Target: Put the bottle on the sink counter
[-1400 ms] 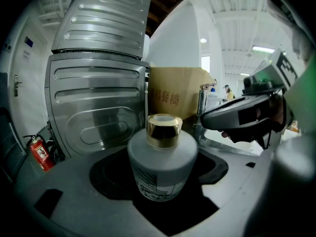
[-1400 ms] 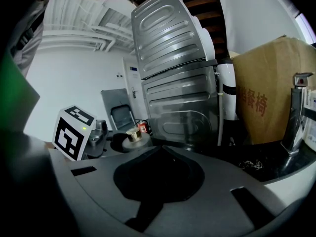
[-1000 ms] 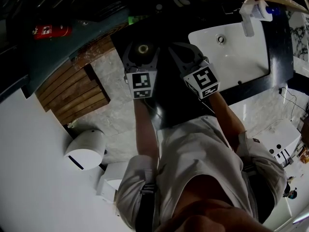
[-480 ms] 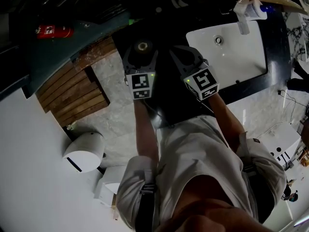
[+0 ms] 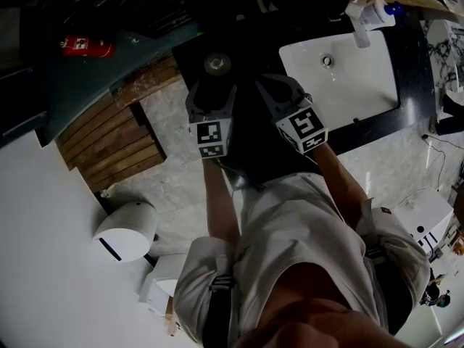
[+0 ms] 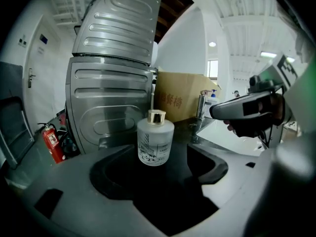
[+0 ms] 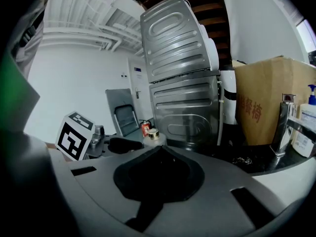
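Saw a red fire extinguisher (image 5: 85, 47) far left, well apart from everything else. Right of it, found the left hand-held gripper (image 5: 211, 87) released, jaws spread wide with nothing gripped. Just beyond those jaw tips, spotted the bottle (image 5: 217, 64) standing upright on the dark surface (image 5: 413, 64), touching neither jaw: frosted glass, gold cap, a printed label on its front. Behind it, made out a ribbed metal casing (image 6: 111, 83). Next to the right, found the right hand-held gripper (image 5: 275, 85) clenched, jaws pressed together on nothing, level with the left one and near it. Farther right, saw the white sink (image 5: 362, 85) set into the same surface, a chrome faucet (image 7: 281, 122) at its far edge, a brown cardboard box (image 7: 261, 102) behind that, and a white soap dispenser (image 5: 370, 17) at the far right corner.
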{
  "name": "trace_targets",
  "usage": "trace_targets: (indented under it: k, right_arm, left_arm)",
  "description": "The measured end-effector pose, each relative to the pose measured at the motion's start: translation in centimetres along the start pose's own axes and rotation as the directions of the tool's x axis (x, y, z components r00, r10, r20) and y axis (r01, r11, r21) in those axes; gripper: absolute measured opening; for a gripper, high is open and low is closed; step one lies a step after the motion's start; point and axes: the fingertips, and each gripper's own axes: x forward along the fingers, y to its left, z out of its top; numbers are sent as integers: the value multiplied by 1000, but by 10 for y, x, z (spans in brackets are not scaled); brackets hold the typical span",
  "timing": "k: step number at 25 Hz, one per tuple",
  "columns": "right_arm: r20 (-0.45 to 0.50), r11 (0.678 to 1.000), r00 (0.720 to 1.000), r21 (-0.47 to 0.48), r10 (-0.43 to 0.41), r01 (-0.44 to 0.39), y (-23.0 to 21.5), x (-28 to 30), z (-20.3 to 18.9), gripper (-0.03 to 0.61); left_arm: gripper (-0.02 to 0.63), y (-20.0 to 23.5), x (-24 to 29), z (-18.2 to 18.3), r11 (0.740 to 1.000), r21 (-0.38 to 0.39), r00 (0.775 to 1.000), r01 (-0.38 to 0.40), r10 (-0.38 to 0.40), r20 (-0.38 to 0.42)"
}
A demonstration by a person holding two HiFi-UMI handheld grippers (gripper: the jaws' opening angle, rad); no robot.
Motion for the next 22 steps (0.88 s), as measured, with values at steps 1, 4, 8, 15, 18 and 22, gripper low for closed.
trace_targets:
  k: [1,4,8,15,18,22]
  right_arm:
    - [2,1000,1000,-3,0,0,1,-2,1,-2]
    - [13,1000,1000,-9,2,-2,5,-8,4,-2]
    - [34,1000,999,-21,9,-8,11,-19,10,-2]
    - [111,997,993,-70,42,-35,23,-46,38,-3]
    - [152,995,987,-93,54,-40,28,-61,53,-3]
    - [203,990,976,-135,78,-51,38,-87,73,-3]
  left_arm:
    - [331,-1,-4,2,1000,-6,1000,1,-1,8]
    - [318,-4,-17,9,1000,-9,999,-10,10,34]
    - [192,-7,-35,23,998,-1,995,-58,57,80]
    - [28,-18,-76,61,992,-5,978,-126,125,168]
    - [12,-30,-93,76,992,-11,973,-123,123,195]
    - [3,-51,-116,92,994,-37,963,-100,106,247]
